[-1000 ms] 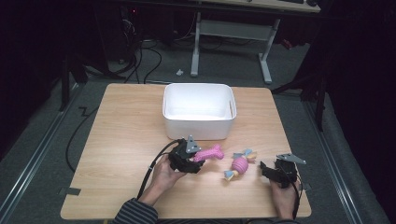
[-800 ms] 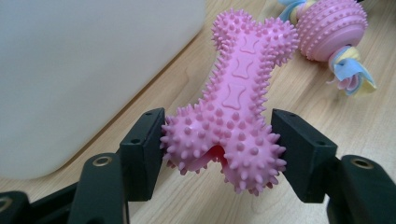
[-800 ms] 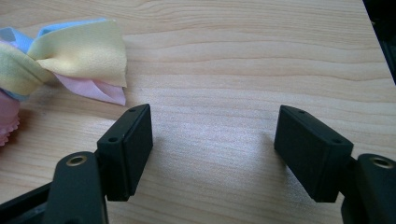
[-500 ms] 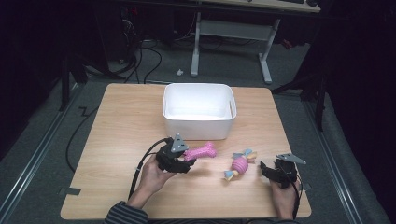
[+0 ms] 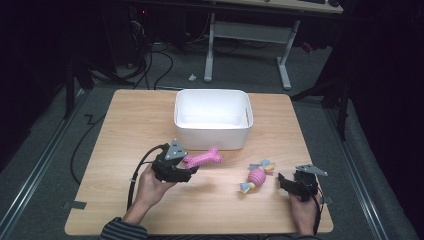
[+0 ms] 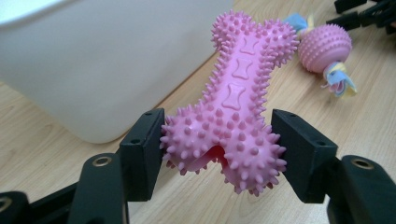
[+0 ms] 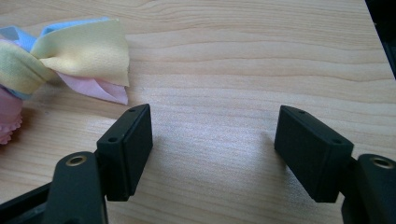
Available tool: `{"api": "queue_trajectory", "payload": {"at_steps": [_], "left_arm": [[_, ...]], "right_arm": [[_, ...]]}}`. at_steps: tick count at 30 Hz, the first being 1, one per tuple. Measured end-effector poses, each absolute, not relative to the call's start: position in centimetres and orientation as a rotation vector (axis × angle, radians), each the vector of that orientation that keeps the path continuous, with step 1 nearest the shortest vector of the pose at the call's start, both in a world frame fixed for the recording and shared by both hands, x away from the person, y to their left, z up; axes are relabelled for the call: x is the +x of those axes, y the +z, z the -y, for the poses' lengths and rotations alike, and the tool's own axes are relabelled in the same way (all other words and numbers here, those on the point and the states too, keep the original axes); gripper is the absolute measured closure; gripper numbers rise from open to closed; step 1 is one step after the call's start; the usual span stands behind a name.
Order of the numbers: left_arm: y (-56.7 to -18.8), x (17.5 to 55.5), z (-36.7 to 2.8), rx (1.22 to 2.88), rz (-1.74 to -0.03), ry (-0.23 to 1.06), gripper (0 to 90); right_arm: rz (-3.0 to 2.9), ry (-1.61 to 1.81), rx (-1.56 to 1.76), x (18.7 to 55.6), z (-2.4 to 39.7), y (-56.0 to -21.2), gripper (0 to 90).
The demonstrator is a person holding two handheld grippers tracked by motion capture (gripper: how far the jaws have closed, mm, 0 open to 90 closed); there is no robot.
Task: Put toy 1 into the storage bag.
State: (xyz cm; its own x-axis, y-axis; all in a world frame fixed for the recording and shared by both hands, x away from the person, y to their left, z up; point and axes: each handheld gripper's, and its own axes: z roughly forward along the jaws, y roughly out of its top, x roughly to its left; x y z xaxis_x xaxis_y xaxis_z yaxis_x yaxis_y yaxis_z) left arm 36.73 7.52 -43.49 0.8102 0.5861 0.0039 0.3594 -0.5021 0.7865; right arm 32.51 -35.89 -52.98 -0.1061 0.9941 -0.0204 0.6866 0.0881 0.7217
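A spiky pink rubber bone (image 6: 233,112) is clamped at one knobbed end between the two black jaws of my left gripper (image 6: 217,151). In the high view the left gripper (image 5: 187,169) holds the bone (image 5: 204,159) a little above the wood, just in front of the white bin (image 5: 213,120). A pink ball toy with cloth tufts (image 5: 256,176) lies on the table right of centre; its pink ball (image 6: 324,46) lies beyond the bone. My right gripper (image 5: 283,181) rests open near the front right corner, nothing between its jaws (image 7: 212,149), with the toy's yellow and blue tufts (image 7: 79,51) just to their left.
The white bin stands at the table's (image 5: 130,120) back middle, its inside bare. Its near wall (image 6: 93,65) rises close to the left jaws. Black cables run from both grippers. Desk legs and cables stand on the floor behind the table.
My left gripper has moved left and lifted, carrying the pink bone away from the ball toy. The right gripper has not moved.
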Motion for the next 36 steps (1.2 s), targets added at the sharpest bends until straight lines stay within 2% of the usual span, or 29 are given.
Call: {"api": "queue_trajectory", "payload": {"at_steps": [13, 36], "left_arm": [[-40.9, 37.6, -9.6, 2.097, -0.698, 0.339, 38.0], [-37.0, 41.6, -9.6, 2.09, -0.694, 0.324, 37.8]], "right_arm": [[-1.851, 0.77, 1.65, 32.5, 35.9, -53.0, 28.1], [-1.853, 0.771, 1.65, 32.5, 35.9, -53.0, 27.7]]}}
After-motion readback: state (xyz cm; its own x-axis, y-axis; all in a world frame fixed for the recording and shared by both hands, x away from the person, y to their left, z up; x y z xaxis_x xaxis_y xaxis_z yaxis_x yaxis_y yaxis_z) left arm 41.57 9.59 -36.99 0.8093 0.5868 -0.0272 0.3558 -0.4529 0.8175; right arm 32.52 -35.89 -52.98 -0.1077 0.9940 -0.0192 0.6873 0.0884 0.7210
